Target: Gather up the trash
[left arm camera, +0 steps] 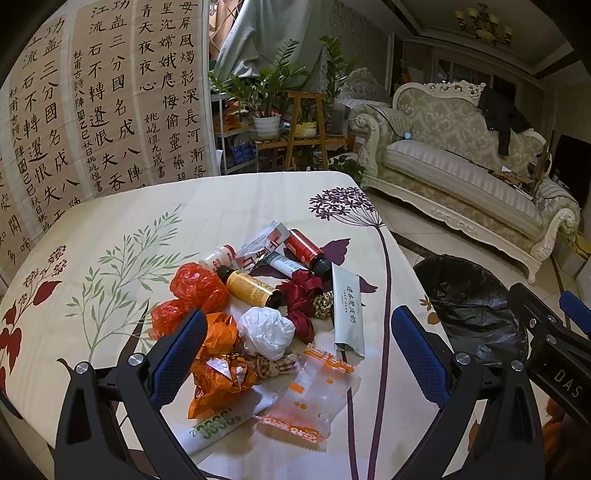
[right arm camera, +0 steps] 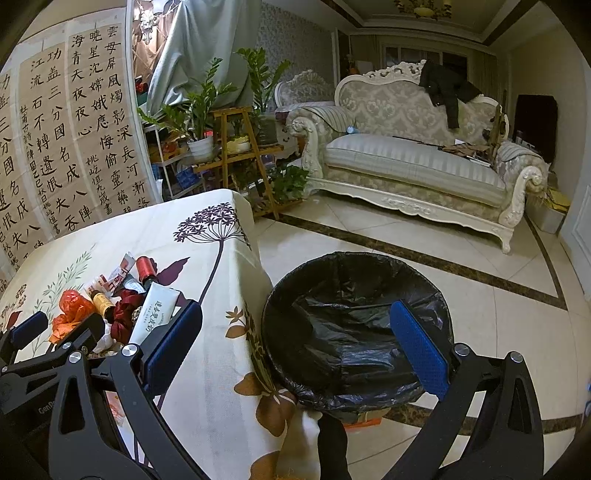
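A heap of trash (left arm camera: 266, 314) sits mid-frame on the flower-print desk (left arm camera: 155, 229): crumpled orange bags, a white wad, little bottles, foil sachets, red ribbon. The left tongs (left arm camera: 299, 354) hang spread wide over it, empty. The right tongs (right arm camera: 295, 347) gape too, above the black-lined bin (right arm camera: 354, 332) at lower centre.

This is a home living room. An ornate cream carved sofa with striped cushions (right arm camera: 413, 147) fills the upper right of the frame, potted green houseplants on wooden stands (right arm camera: 218, 122) crowd the upper centre, and large paper sheets of brush calligraphy (left arm camera: 92, 103) cover the wall at upper left. Glossy pale floor tiles with dark inlay bands (right arm camera: 424, 258) run below the sofa, and what looks like a gilt ceiling lamp (left arm camera: 484, 22) shows dimly at the top.
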A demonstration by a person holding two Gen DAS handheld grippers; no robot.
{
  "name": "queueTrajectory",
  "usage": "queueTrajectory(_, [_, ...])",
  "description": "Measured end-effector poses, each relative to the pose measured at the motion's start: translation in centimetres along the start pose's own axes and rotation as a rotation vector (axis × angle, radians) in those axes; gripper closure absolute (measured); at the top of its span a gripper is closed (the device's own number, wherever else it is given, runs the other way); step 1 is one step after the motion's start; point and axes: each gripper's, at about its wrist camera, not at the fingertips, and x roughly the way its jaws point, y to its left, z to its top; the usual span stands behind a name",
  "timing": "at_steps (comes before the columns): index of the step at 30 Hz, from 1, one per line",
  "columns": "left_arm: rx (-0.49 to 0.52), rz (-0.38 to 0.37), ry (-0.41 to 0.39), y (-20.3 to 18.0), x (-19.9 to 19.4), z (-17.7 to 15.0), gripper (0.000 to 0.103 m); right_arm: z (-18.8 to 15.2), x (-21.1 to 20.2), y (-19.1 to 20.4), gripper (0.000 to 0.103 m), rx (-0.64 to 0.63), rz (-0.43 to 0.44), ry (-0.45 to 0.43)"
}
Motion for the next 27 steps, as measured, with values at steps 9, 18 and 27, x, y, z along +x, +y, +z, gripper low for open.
queueTrajectory(9, [-0.001, -0.003, 0.005, 0.16, 0.19, -0.07, 0.006, -0.16, 0.15, 0.11, 0.004, 0.001, 0.000, 0.003])
queueTrajectory(18, [-0.003, -0.004, 0.007, 0.33, 0.31, -0.13, 0.006, -0.71, 0.38, 0.49, 0.004, 0.001, 0.001, 0.008])
queueTrajectory(27, [-0.003, -0.005, 0.008, 0.35, 0.34, -0.16, 0.006, -0.76, 0.48, 0.59, 0.004, 0.004, 0.000, 0.012])
